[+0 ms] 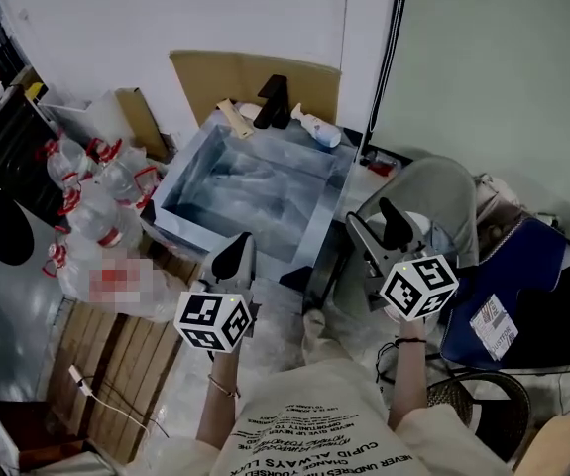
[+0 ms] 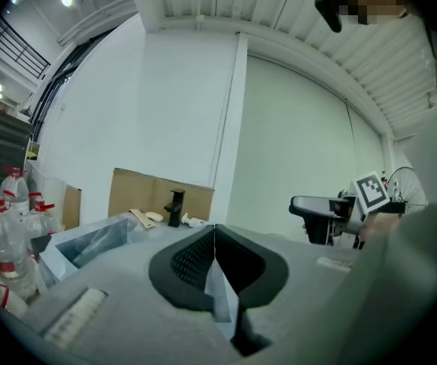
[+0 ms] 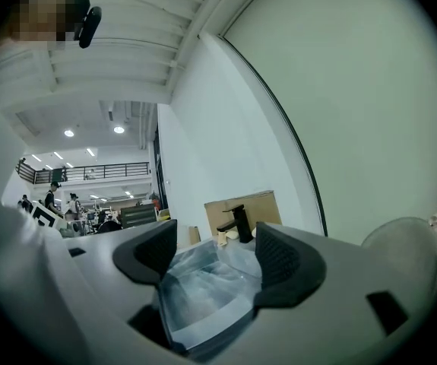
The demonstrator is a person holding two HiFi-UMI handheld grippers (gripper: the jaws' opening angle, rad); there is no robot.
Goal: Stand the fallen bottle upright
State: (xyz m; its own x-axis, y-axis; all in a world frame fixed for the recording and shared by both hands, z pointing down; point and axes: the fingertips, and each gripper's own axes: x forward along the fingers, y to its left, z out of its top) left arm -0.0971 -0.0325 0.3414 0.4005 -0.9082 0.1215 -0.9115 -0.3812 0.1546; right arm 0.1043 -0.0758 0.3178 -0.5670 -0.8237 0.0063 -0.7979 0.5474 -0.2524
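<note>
A white bottle (image 1: 316, 129) lies on its side on the back rim of a plastic-wrapped steel sink (image 1: 183, 178), just right of a black faucet (image 1: 273, 103). In the left gripper view the bottle (image 2: 194, 221) is small and far, beside the faucet (image 2: 175, 207). My left gripper (image 1: 233, 256) hovers at the sink's near edge, its jaws pressed together with nothing between them. My right gripper (image 1: 379, 228) is off the sink's right side, its jaws apart and empty. Both grippers are well short of the bottle. Through the right gripper (image 3: 218, 253) I see the sink basin and the faucet (image 3: 239, 223).
Several large water bottles with red caps (image 1: 96, 191) crowd the floor left of the sink. A cardboard sheet (image 1: 255, 77) leans on the wall behind it. A grey chair (image 1: 433, 196) and a blue bag (image 1: 517, 286) stand at the right.
</note>
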